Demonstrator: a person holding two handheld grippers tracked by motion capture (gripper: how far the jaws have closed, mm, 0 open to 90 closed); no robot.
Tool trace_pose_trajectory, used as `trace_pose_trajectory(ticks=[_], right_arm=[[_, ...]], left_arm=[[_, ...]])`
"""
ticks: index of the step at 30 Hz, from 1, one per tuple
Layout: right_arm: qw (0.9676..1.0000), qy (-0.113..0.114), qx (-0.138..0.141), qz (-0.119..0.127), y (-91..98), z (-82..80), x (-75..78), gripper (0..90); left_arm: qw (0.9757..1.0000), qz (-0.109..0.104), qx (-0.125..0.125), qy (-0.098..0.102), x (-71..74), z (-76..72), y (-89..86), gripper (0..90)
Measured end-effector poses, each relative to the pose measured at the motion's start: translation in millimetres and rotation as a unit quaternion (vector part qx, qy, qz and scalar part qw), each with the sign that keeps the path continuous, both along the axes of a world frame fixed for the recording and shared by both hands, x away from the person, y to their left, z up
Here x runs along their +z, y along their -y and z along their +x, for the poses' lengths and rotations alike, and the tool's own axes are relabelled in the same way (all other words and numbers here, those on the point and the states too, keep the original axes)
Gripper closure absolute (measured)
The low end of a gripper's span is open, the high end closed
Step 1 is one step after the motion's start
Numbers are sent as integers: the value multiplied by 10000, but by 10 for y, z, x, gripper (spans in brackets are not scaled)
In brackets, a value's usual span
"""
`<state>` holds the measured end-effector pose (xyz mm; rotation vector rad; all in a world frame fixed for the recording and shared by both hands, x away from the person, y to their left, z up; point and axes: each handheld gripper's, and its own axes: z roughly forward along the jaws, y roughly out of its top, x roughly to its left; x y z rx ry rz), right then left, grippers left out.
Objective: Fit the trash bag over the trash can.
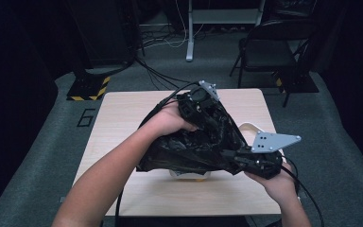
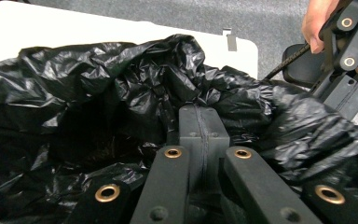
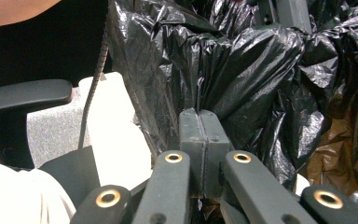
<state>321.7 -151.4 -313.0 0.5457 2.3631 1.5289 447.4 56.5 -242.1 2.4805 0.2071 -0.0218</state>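
A crumpled black plastic bag point(image 1: 194, 146) hangs over the middle of the light wooden table point(image 1: 123, 118), stretched between both grippers. My left gripper point(image 1: 199, 105) holds its far upper part; in the left gripper view the jaws point(image 2: 199, 111) are pressed together with bag film point(image 2: 121, 93) pinched between them. My right gripper point(image 1: 238, 158) grips the bag's near right end, and its jaws point(image 3: 199, 115) are likewise shut on a fold of black film point(image 3: 242, 70). The other hand's gripper point(image 2: 349, 51) shows at the upper right of the left gripper view.
A white container point(image 1: 189, 175) with something yellow peeks out under the bag, and a white curved rim point(image 1: 251, 126) shows to its right. Beyond the table stand a folding chair point(image 1: 269, 47), a desk leg point(image 1: 189, 47) and a yellow-black striped base point(image 1: 90, 87).
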Motion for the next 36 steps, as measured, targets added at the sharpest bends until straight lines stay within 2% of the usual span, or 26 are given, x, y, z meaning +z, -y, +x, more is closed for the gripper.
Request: trace_pose_trajectory(ticks=[3,5,7,9,12,14,16,18,21,23,30,36], right_arm=[[10000,-32,-20,22,9,20,-11,900],[10000,-49,-9,53,19,29,-18,898],[9999,-66,14,79,22,25,-16,895],[9999,-51,53,69,23,18,-5,890],[9999,-63,65,53,34,16,-2,878],[9999,-124,64,19,39,14,-5,839],[9998,-126,116,91,74,2,13,773],[9997,-83,62,236,137,-29,57,727],[9987,3,-22,500,282,-70,140,708],[9984,38,-141,554,358,-85,169,696],[9975,71,-598,383,489,-18,129,663],[9963,-19,-834,191,490,61,42,652]], left_arm=[[9999,88,58,31,-51,27,15,883],[9997,207,139,70,-89,44,34,794],[9993,329,162,-51,-134,74,47,743],[9988,433,233,-85,-172,97,60,681],[9975,611,352,-17,-210,125,73,619],[9968,678,425,-24,-224,140,70,600],[9971,634,428,-13,-196,134,52,572],[9980,443,425,136,-97,96,-4,552],[9980,303,468,303,68,30,-113,516],[9978,204,513,357,146,1,-204,511],[9960,-113,776,419,278,-36,-639,489],[9926,-413,1070,392,314,-26,-1046,472]])
